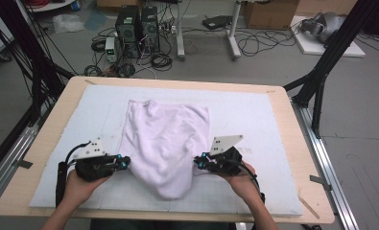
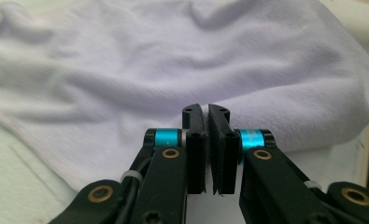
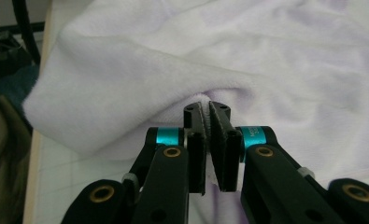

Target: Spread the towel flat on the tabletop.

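The counter (image 1: 43,158) under me is one wooden top, covered by a single pale blue mat (image 1: 254,124), and on that mat lies the one thing I am working on: a white towel (image 1: 165,139), rumpled, sitting a little left of the mat's middle with its far edge toward the back and its near end sagging to a rounded point close to me. I hold it from both sides near that front end. My left tongs (image 1: 125,163) are closed on the towel's left edge; in the left gripper view the two black pads stand almost together with a fold of cloth (image 2: 247,93) pinched at their tips. My right tongs (image 1: 197,162) are closed on the right edge in the same way, and the right gripper view shows a thin ridge of towel (image 3: 140,74) nipped between the pads. So, as I judge it, the grasp is done on both sides, and the cloth between my hands is slightly raised; the spreading or folding itself is not yet done, since the towel is wrinkled and uneven all over. Counted: one counter, one mat, one towel, two tongs.
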A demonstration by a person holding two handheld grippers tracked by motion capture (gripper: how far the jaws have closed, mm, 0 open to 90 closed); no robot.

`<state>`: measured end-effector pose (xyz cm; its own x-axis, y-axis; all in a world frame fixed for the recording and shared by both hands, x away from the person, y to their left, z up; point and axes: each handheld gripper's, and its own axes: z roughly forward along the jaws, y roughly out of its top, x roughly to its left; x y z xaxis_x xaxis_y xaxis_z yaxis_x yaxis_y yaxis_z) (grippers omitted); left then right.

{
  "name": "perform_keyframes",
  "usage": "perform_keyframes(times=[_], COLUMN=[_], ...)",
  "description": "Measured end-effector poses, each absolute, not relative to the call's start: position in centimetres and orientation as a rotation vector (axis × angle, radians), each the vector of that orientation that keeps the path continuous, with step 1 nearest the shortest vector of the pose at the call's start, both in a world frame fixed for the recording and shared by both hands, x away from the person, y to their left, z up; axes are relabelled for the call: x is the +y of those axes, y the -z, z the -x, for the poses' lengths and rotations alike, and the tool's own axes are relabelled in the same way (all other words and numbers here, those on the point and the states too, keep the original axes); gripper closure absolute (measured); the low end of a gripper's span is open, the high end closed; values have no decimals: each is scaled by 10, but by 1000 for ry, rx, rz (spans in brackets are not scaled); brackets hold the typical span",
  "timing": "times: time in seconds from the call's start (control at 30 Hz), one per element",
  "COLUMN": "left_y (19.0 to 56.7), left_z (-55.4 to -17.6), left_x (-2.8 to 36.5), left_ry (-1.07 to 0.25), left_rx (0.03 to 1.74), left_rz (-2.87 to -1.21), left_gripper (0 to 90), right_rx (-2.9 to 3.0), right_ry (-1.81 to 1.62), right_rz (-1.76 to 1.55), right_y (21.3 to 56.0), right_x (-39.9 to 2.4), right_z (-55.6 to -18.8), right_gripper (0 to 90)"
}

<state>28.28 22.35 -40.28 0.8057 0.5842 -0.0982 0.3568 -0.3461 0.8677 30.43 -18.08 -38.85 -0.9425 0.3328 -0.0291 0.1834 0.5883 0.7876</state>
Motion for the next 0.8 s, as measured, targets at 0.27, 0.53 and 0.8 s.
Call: perform_keyframes(times=[0.27,0.53,0.8], left_y=[403,430,411], left_z=[-341,-377,-356], left_x=[215,204,223], left_ry=[-314,-318,-342], left_rx=[883,998,944], left_rz=[-1947,-2017,-2014], left_gripper=[853,839,685], right_rx=[2634,2679,2621], right_ry=[-1166,-1142,-1178], right_rz=[-617,-784,-666], right_y=[390,422,400], right_x=[-184,-188,-190], right_z=[-349,-382,-357], right_gripper=[856,849,690])
